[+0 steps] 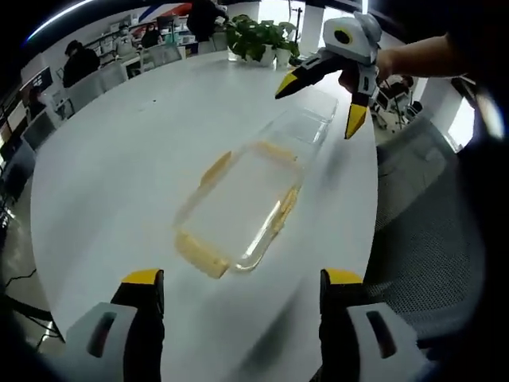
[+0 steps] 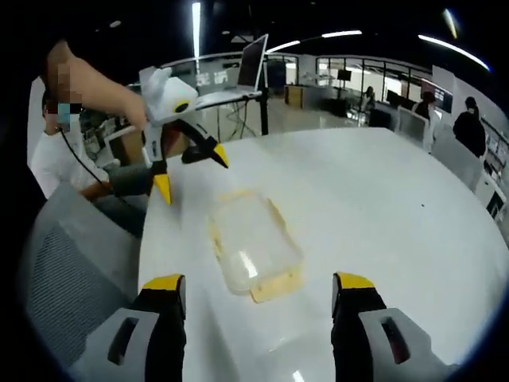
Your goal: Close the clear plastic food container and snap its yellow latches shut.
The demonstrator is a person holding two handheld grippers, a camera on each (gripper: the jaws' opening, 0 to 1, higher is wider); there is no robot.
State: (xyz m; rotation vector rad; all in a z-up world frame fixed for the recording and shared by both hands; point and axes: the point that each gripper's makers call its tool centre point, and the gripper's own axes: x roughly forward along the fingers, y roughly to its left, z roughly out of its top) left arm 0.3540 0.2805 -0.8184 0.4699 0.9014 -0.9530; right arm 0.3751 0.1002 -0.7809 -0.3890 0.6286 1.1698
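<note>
Left gripper view looks across a wide, round white bench (image 1: 119, 159) in an open office, with people seated at desks in the far background and a potted green plant (image 1: 258, 36) standing at the bench's far edge. A grey mesh office chair (image 1: 421, 215) sits just beside the bench on the right of this view.

Near the middle of the bench lies the clear plastic food container (image 1: 242, 203), long and rectangular, resting flat on the surface. Its clear lid (image 1: 306, 123) appears to lie open beyond it, stretched flat on the bench at the far end. Yellow latches (image 1: 282, 208) show along the container's long sides and a broader one at its near end.

At the bottom of this view the left tool (image 1: 242, 278) hovers short of the container, its two yellow-tipped jaws spread wide apart with nothing between them. The right tool (image 1: 326, 103), held in a person's hand (image 1: 390, 64), hangs above the lid's far end with its jaws also spread, touching nothing.

Right gripper view shows the same container (image 2: 254, 243) from the opposite end, the right tool (image 2: 258, 286) open and well short of it, and the left tool (image 2: 191, 171) open above the bench by the container's far end.
</note>
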